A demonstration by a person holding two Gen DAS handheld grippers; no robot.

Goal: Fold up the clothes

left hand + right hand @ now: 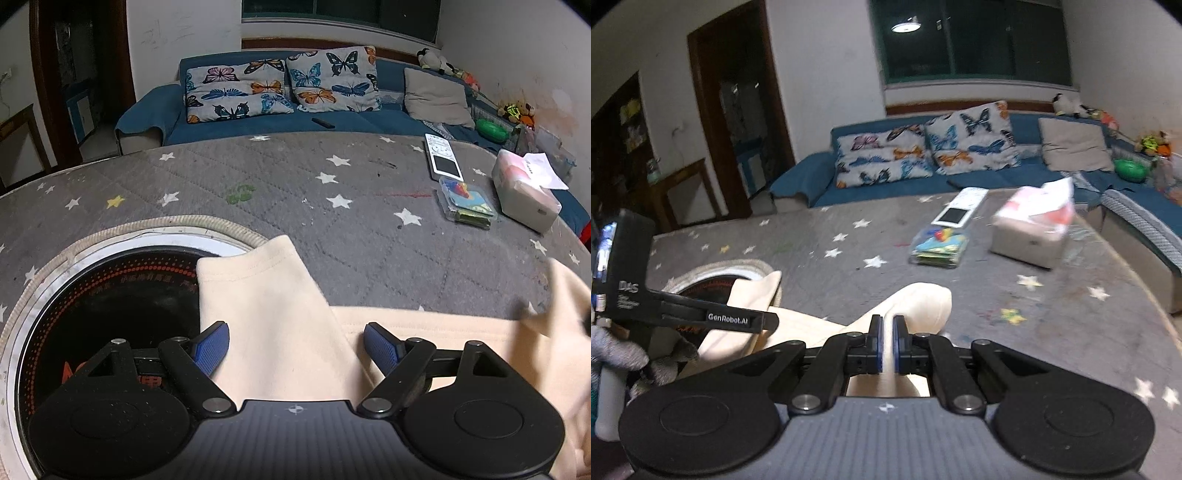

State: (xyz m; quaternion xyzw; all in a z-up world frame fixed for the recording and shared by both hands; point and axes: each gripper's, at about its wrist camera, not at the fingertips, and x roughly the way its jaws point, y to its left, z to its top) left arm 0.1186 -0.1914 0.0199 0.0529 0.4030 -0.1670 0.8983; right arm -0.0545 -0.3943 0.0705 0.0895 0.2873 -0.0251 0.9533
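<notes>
**Right clamps the cream cloth, left spread wide**

Your right gripper (887, 341) pinches a fold of the cream fabric garment (273, 325); your left gripper (295, 349) gapes open over its sleeve, pointing away across the round black cooktop (110, 302). Beyond lies bare grey star-patterned quilted cover (295, 192), then the white tissue box (524, 192).

A grey quilted cover (280, 206) printed with white stars spreads over the table, and a round black cooktop (110, 314) with red dotted markings sits in a rope-edged cutout at its near left. Toward the far right lie a white remote (441, 157), a clear plastic box (467, 203) of colourful bits just beside it, and a tissue box (524, 195). Behind stands a blue sofa (258, 125) with two butterfly cushions (236, 92) — plus a plain beige cushion (436, 98) and stuffed toys (515, 110) along the right.
</notes>
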